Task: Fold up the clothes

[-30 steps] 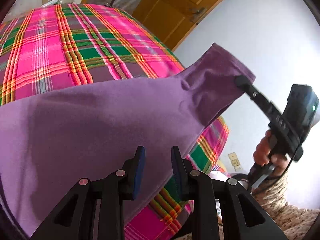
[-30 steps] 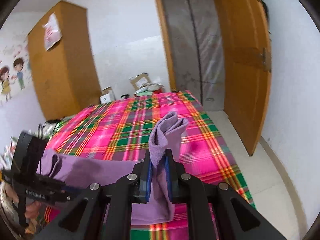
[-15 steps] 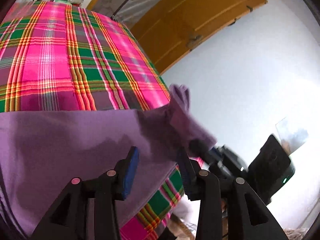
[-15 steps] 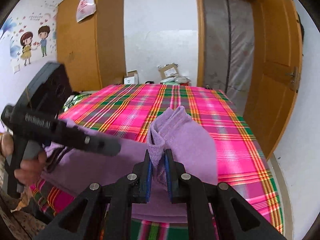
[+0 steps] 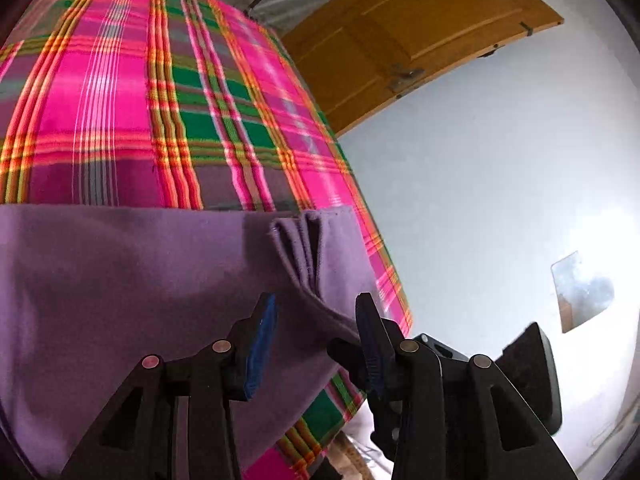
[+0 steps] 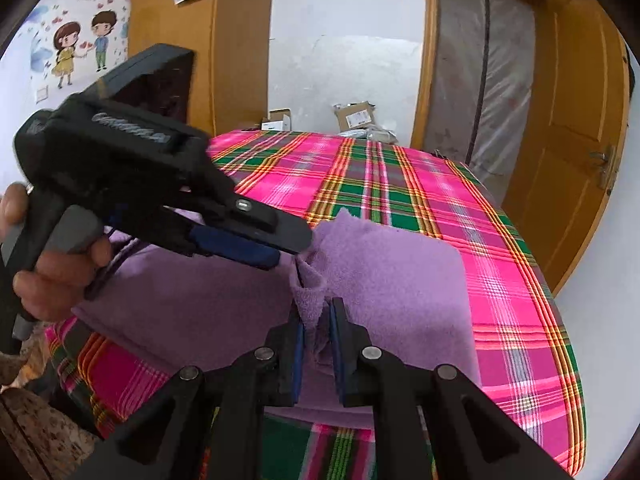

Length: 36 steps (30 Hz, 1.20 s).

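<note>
A purple garment point(image 5: 120, 280) lies across the near end of a bed with a pink plaid sheet point(image 5: 120, 100). Its folded corner point(image 5: 304, 248) rises in pleats just ahead of my left gripper point(image 5: 316, 304). That gripper's jaws are opening, with a ridge of the cloth running between them and the pads off it. In the right wrist view my right gripper point(image 6: 316, 312) is shut on a bunched corner of the purple garment point(image 6: 400, 280), held low over the flat layer. The left gripper point(image 6: 288, 250), held by a hand point(image 6: 52, 272), points at that same corner from the left.
The plaid bed point(image 6: 400, 184) ends in an edge on the right, with a wooden door point(image 6: 580, 160) beyond it. A wardrobe point(image 6: 240, 60) and cardboard boxes point(image 6: 356, 116) stand at the far end. A curtained doorway point(image 6: 480, 80) is behind the bed.
The right gripper carried its pinched corner down and over the spread garment, close to the left gripper. The left gripper's jaws widened, and both views rolled.
</note>
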Tool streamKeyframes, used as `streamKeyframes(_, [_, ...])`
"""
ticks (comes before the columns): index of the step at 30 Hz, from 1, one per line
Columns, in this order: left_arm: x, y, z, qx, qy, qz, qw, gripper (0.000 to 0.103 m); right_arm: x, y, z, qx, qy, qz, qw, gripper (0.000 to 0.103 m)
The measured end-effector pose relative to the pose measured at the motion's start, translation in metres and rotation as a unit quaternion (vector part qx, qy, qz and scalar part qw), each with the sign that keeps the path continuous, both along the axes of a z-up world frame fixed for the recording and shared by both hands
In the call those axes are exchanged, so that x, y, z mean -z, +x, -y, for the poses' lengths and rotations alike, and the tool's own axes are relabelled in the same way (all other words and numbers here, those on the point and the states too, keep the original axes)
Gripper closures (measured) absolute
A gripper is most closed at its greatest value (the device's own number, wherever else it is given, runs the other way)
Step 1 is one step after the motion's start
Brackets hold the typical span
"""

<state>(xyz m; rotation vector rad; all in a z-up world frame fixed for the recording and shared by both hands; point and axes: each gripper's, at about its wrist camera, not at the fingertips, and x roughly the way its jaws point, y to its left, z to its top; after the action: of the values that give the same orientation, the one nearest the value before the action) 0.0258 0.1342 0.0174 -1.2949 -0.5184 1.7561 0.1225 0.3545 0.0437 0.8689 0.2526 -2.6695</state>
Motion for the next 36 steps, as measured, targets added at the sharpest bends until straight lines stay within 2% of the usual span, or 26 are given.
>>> streamKeyframes(2, [0.006, -0.002, -0.001, -0.006, -0.015, 0.014, 0.9998, 0.060, 0.001, 0.002, 0.004, -0.006, 0.004, -0.003, 1.000, 0.091])
streamKeyframes(9, [0.014, -0.008, -0.001, -0.013, 0.000, 0.060, 0.9981, 0.060, 0.004, 0.006, 0.014, -0.019, 0.002, -0.006, 1.000, 0.091])
streamKeyframes(13, [0.014, -0.006, 0.001, -0.016, -0.002, 0.063, 0.9979, 0.060, 0.001, 0.010, 0.024, -0.036, 0.002, -0.008, 0.999, 0.091])
streamKeyframes(15, [0.011, -0.006, 0.004, -0.018, -0.001, 0.058, 0.9981, 0.063, 0.001, 0.011, 0.027, -0.040, 0.001, -0.008, 0.999, 0.091])
streamKeyframes(17, [0.009, -0.005, 0.008, -0.025, -0.012, 0.050, 0.9984, 0.075, 0.000, 0.013, 0.030, -0.042, -0.002, -0.008, 0.999, 0.091])
streamKeyframes(19, [0.009, -0.002, 0.014, -0.030, -0.032, 0.037, 0.9983, 0.079, -0.001, 0.014, 0.033, -0.044, -0.003, -0.008, 0.999, 0.091])
streamKeyframes(20, [0.009, 0.000, 0.015, -0.031, -0.036, 0.035, 0.9983, 0.086, -0.002, 0.015, 0.034, -0.046, -0.002, -0.007, 0.999, 0.091])
streamKeyframes(22, [0.010, 0.001, 0.021, -0.033, -0.035, 0.035, 0.9982, 0.091, -0.002, 0.015, 0.037, -0.047, -0.002, -0.004, 0.999, 0.091])
streamKeyframes(27, [0.009, 0.002, 0.032, -0.040, -0.028, 0.032, 0.9983, 0.094, -0.003, 0.018, 0.040, -0.044, 0.005, 0.002, 0.999, 0.089])
streamKeyframes(31, [-0.001, 0.003, 0.038, -0.054, -0.012, 0.017, 0.9983, 0.095, -0.007, 0.033, 0.025, -0.026, 0.000, -0.008, 1.000, 0.073])
streamKeyframes(36, [-0.011, 0.003, 0.047, -0.060, 0.003, 0.007, 0.9982, 0.095, 0.004, 0.043, -0.007, 0.063, 0.015, 0.003, 0.998, 0.068])
